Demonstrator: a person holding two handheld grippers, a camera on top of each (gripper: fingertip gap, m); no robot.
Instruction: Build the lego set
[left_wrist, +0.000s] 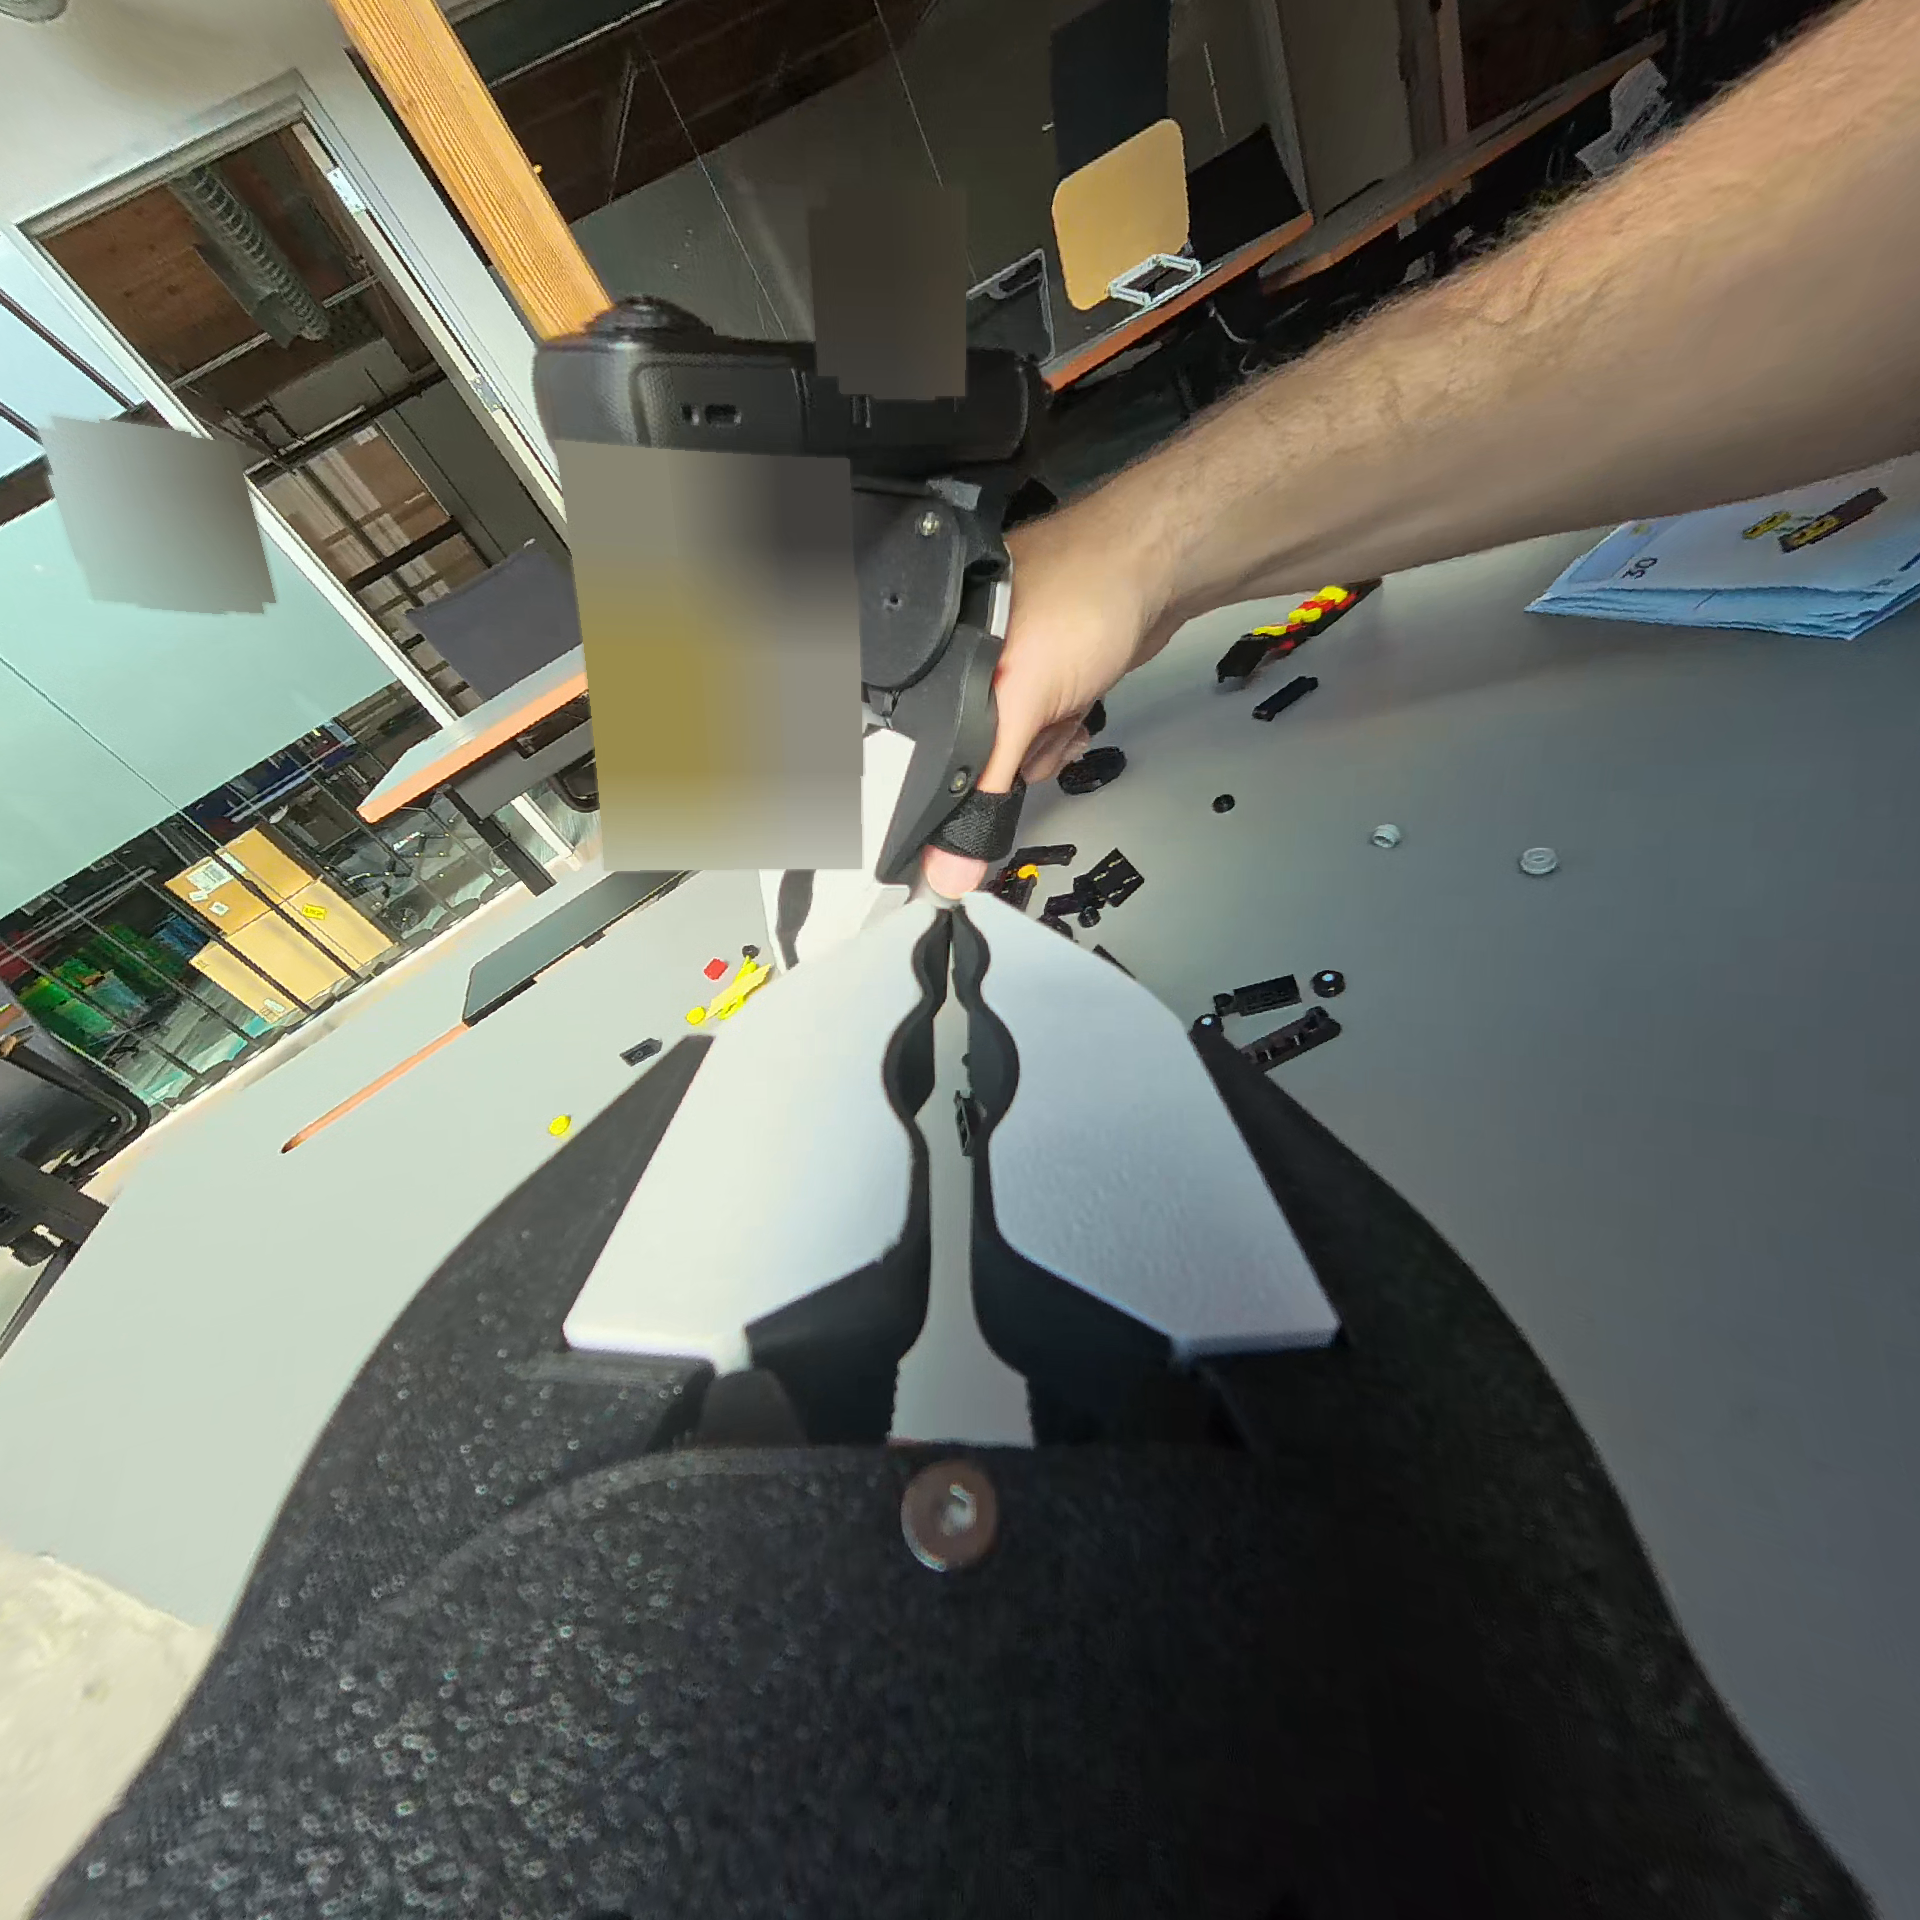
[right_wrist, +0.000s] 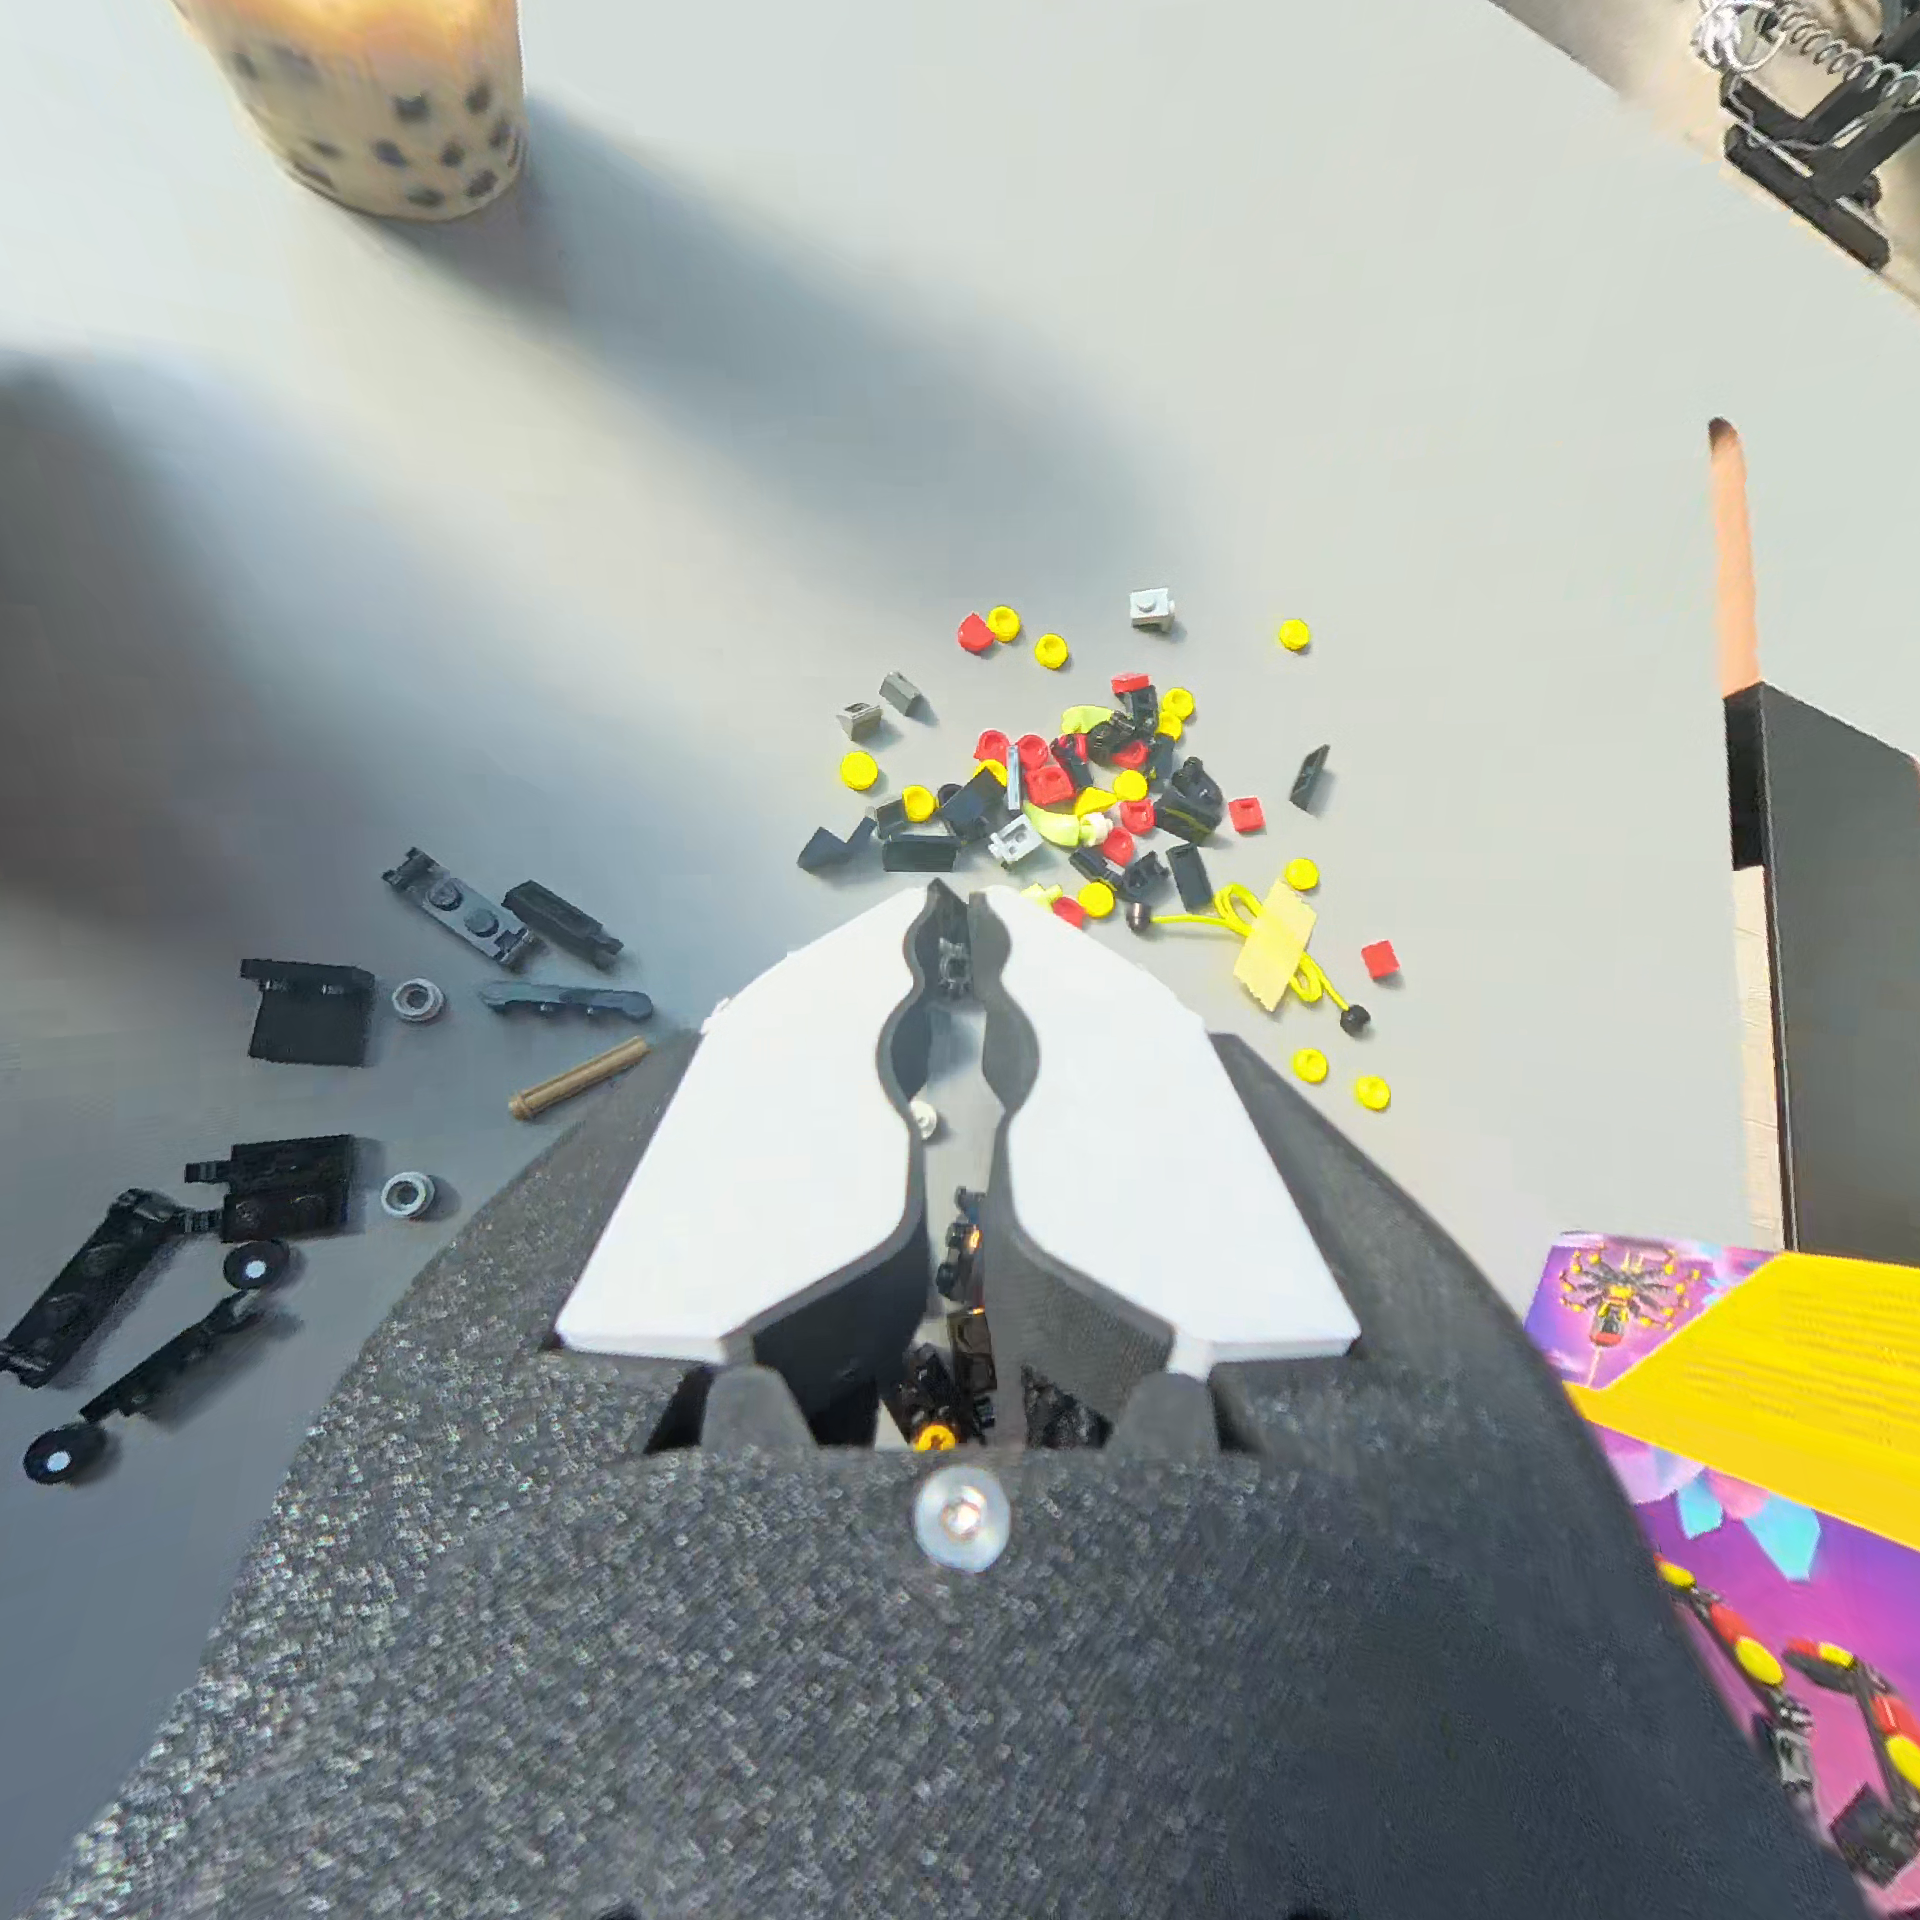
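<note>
My right gripper (right_wrist: 951, 940) is shut on a small black lego piece (right_wrist: 950, 958) pinched at its tips, just above the grey table (right_wrist: 727, 520) at the near edge of a pile of red, yellow and black pieces (right_wrist: 1091, 790). My left gripper (left_wrist: 951, 925) is shut, tips together, raised over the table and pointing at the right gripper's body (left_wrist: 925, 665), which a hand (left_wrist: 1070, 665) holds. A tiny black piece (left_wrist: 967, 1120) shows in the gap between the left fingers; I cannot tell whether it is held.
Black plates (right_wrist: 307, 1013) and hinge arms (right_wrist: 94, 1278), grey rings (right_wrist: 418, 1000) and a tan axle (right_wrist: 577, 1075) lie left of the right gripper. A drink cup (right_wrist: 374, 104) stands far left. The purple box (right_wrist: 1766, 1455) lies right. The booklet (left_wrist: 1714, 582) and a black-yellow-red assembly (left_wrist: 1299, 623) lie beyond. The tan axle (right_wrist: 577, 1075) lies around 7 cm away from my right fingertips.
</note>
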